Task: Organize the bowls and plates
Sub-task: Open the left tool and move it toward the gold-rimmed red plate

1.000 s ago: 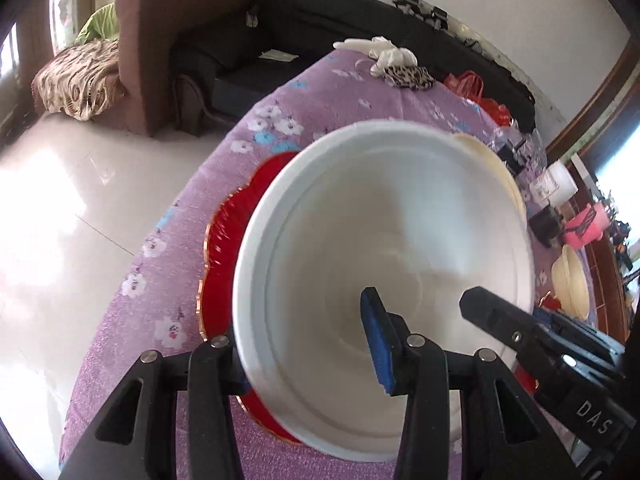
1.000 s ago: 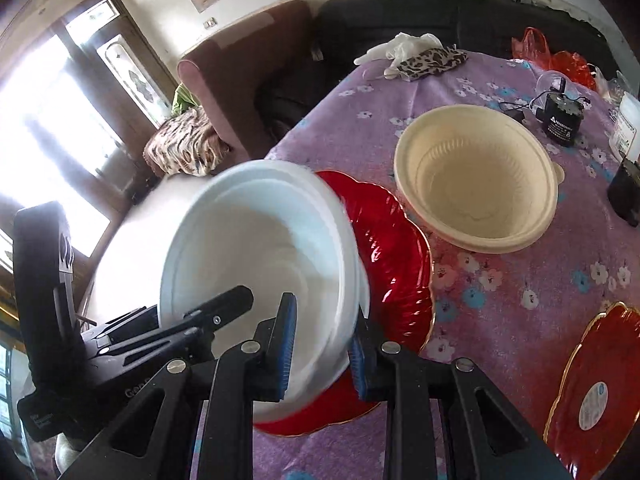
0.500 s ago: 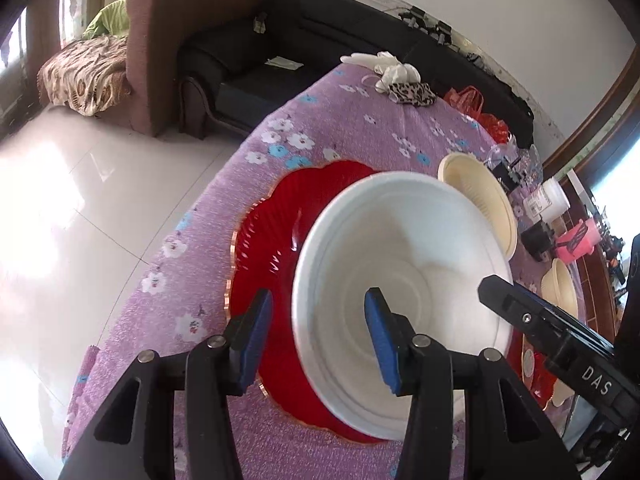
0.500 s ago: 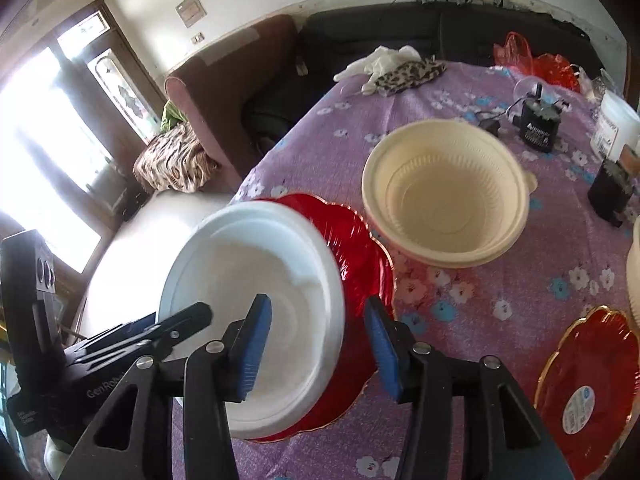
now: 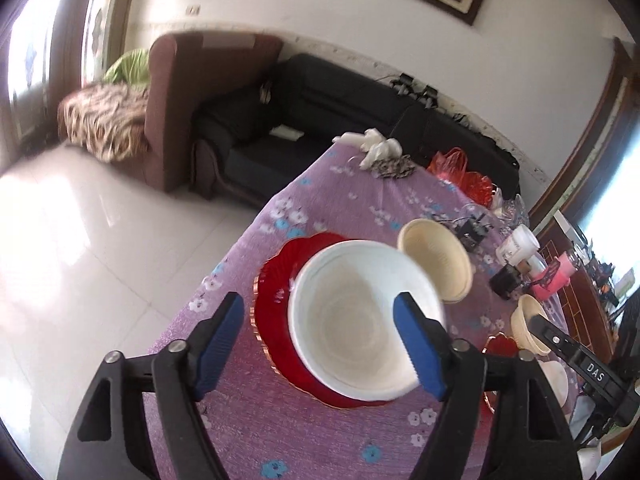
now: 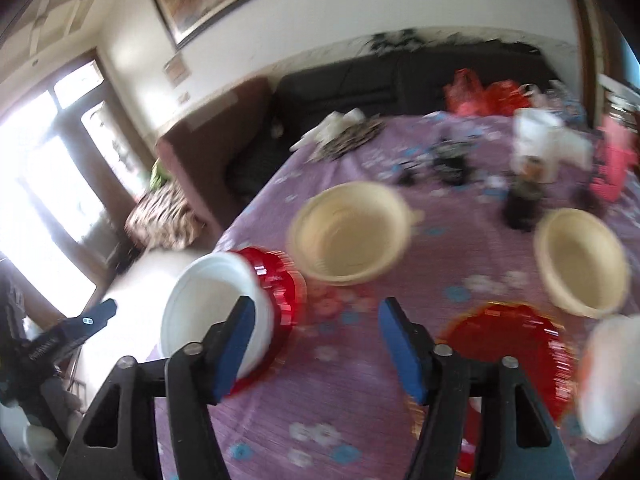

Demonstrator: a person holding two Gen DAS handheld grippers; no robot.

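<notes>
The white bowl (image 5: 360,320) sits on the red scalloped plate (image 5: 276,300) near the edge of the purple floral tablecloth (image 5: 280,420); the left gripper (image 5: 320,344) and the right gripper (image 6: 316,344) both hang above the table with jaws spread wide, holding nothing. The bowl looks off-centre on the plate, toward the plate's right side. A careless knock from either gripper could well tip it or push the pair toward the table edge, and the blurred right wrist view suggests such haste.
</notes>
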